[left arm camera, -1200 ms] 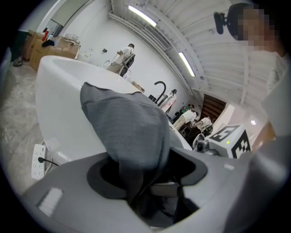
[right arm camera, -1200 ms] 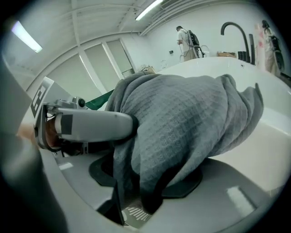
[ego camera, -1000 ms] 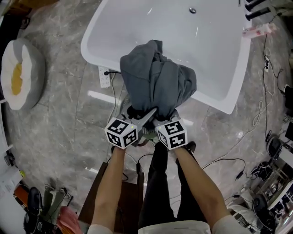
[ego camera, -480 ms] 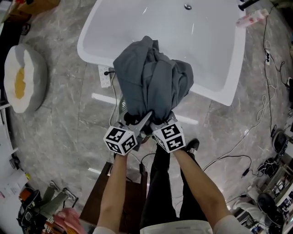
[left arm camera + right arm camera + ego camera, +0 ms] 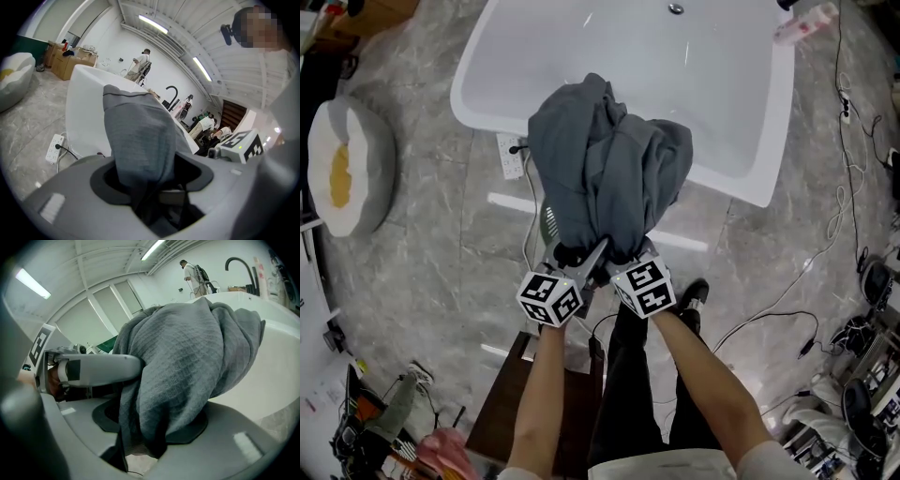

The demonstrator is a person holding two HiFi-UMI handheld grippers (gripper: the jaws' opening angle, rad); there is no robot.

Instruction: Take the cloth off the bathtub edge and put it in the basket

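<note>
A big grey cloth point(image 5: 605, 169) hangs bunched in the air in front of the white bathtub point(image 5: 750, 187), off its edge. My left gripper point(image 5: 581, 258) and right gripper point(image 5: 619, 255) sit side by side at its lower end, both shut on the cloth. In the left gripper view the cloth point(image 5: 140, 136) runs down between the jaws of the left gripper point(image 5: 150, 187). The right gripper view shows folds of the cloth point(image 5: 187, 357) bulging over the right gripper point(image 5: 140, 437). A round greenish meshed thing point(image 5: 548, 223), perhaps the basket, peeks out under the cloth.
A white power strip point(image 5: 511, 155) with a cable lies on the marble floor by the tub. A white cushion with a yellow spot point(image 5: 342, 169) sits at the left. Cables point(image 5: 797, 281) trail at the right. A brown stool point(image 5: 534, 412) stands by the person's legs.
Both grippers have drawn the cloth back from the tub and a little to the left. The greenish meshed thing now shows beneath the cloth's left side.
</note>
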